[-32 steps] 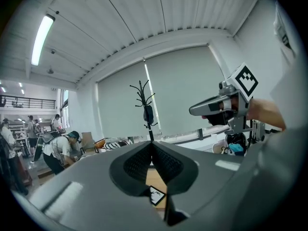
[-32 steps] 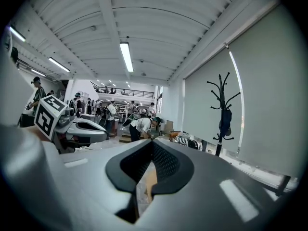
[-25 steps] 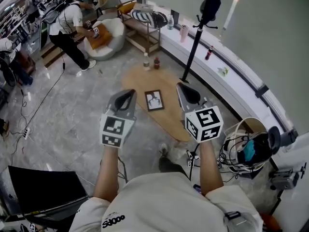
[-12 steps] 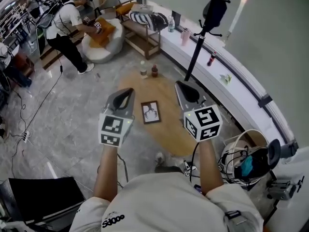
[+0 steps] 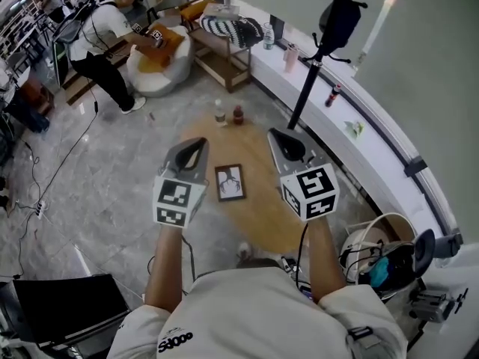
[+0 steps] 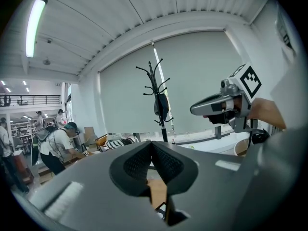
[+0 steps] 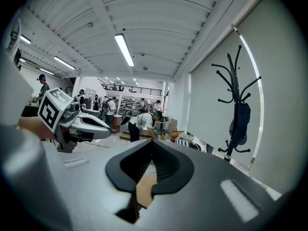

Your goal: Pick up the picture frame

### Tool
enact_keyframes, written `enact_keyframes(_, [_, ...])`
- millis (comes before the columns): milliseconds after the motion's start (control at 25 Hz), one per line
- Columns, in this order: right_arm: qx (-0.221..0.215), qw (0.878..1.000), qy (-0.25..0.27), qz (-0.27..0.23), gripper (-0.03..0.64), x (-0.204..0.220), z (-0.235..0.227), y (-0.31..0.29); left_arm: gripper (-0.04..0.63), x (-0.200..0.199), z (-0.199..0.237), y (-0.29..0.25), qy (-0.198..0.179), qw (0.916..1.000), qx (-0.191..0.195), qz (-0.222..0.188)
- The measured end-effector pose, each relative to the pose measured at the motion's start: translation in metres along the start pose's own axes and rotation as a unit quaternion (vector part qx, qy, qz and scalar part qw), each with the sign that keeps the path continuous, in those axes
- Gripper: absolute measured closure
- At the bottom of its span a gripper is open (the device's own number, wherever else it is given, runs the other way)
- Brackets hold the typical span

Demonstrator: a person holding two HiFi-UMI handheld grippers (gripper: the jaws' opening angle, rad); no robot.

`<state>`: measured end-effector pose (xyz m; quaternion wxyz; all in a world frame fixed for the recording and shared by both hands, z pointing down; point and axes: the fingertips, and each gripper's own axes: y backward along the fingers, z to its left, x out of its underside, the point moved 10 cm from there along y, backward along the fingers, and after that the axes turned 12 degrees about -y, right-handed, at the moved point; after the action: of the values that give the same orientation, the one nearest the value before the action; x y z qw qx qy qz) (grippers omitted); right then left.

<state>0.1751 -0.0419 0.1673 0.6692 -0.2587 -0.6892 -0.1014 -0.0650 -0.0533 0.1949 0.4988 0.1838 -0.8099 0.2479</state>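
The picture frame [image 5: 230, 182] lay flat on the oval wooden tabletop [image 5: 263, 209], well below both grippers and, in the head view, in the gap between them; the left gripper [image 5: 195, 143] seemed slightly the nearer, the right gripper [image 5: 276, 134] a little farther off; each had its jaws closed together on nothing; the frame's long axis ran away from the person, roughly in line with the jaws, its top edge at the far end, tipped slightly rightward.
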Motion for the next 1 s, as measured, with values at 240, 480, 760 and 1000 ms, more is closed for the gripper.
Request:
enact_keyframes(240, [-0.012, 1.0, -0.001, 0.015, 0.614, 0.007, -0.021, -0.018, 0.586, 0.004, -0.002, -0.025, 0.003, 0.9999, 0.001, 0.016])
enact_keyframes(480, [-0.011, 0.999, 0.001, 0.037, 0.614, 0.018, -0.037, -0.032, 0.585, 0.012, -0.006, -0.046, 0.007, 0.9995, 0.006, 0.032])
enact_keyframes(760, [-0.017, 0.997, -0.017, 0.074, 0.614, 0.04, -0.047, -0.048, 0.586, 0.03, -0.013, -0.058, 0.025, 0.9983, 0.002, 0.053])
enact_keyframes(1000, [-0.018, 0.994, -0.034, 0.099, 0.614, 0.061, -0.049, -0.064, 0.586, 0.059, -0.011, -0.07, 0.047, 0.9962, 0.004, 0.074])
